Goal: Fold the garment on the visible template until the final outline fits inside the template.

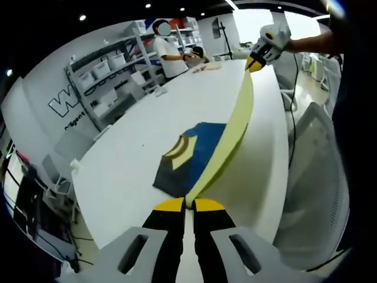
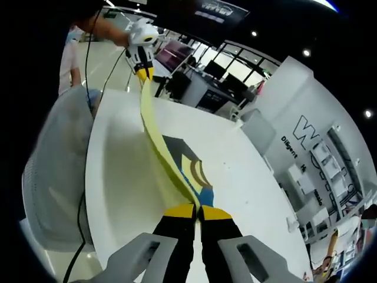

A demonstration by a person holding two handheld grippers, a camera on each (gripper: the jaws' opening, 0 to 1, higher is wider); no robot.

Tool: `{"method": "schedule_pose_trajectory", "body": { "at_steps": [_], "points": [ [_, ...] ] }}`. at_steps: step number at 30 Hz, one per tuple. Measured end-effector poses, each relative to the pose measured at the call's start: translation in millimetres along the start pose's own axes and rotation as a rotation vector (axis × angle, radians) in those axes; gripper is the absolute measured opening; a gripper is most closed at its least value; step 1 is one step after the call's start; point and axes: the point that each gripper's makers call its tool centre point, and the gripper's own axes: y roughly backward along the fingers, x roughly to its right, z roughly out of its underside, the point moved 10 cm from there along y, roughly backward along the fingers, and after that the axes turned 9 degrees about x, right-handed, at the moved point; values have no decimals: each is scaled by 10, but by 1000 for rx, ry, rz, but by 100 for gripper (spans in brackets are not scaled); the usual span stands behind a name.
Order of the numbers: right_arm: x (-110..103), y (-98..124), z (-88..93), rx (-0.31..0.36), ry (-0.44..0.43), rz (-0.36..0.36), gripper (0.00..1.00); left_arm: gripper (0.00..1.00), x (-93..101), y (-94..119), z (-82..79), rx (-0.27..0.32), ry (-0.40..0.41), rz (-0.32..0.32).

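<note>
A pale yellow sheet [image 1: 235, 132], seen edge-on, is stretched taut above the white table [image 1: 129, 159]. My left gripper [image 1: 188, 204] is shut on its near end. My right gripper [image 1: 257, 62] holds the far end, with a hand behind it. In the right gripper view, my right gripper [image 2: 198, 211] is shut on the same yellow sheet [image 2: 154, 132], and my left gripper [image 2: 144, 69] pinches the other end. A blue and dark grey garment [image 1: 188, 156] with yellow curved stripes lies on the table beside the sheet; the garment [image 2: 197, 171] may join it, but I cannot tell.
A person in a white shirt [image 1: 169, 54] stands at the table's far end, near shelves with bins [image 1: 109, 71]. A grey mesh chair [image 1: 318, 177] stands at the table's edge; the same chair [image 2: 56, 171] has a black cable [image 2: 79, 224] running past it.
</note>
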Motion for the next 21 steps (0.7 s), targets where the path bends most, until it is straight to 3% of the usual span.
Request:
{"method": "schedule_pose_trajectory", "body": {
  "at_steps": [9, 21],
  "points": [
    [129, -69, 4, -2, 10, 2, 0, 4, -186, -114, -75, -3, 29, -13],
    [335, -283, 145, -14, 4, 7, 0, 4, -417, -348, -83, -13, 72, -22]
  ]
}}
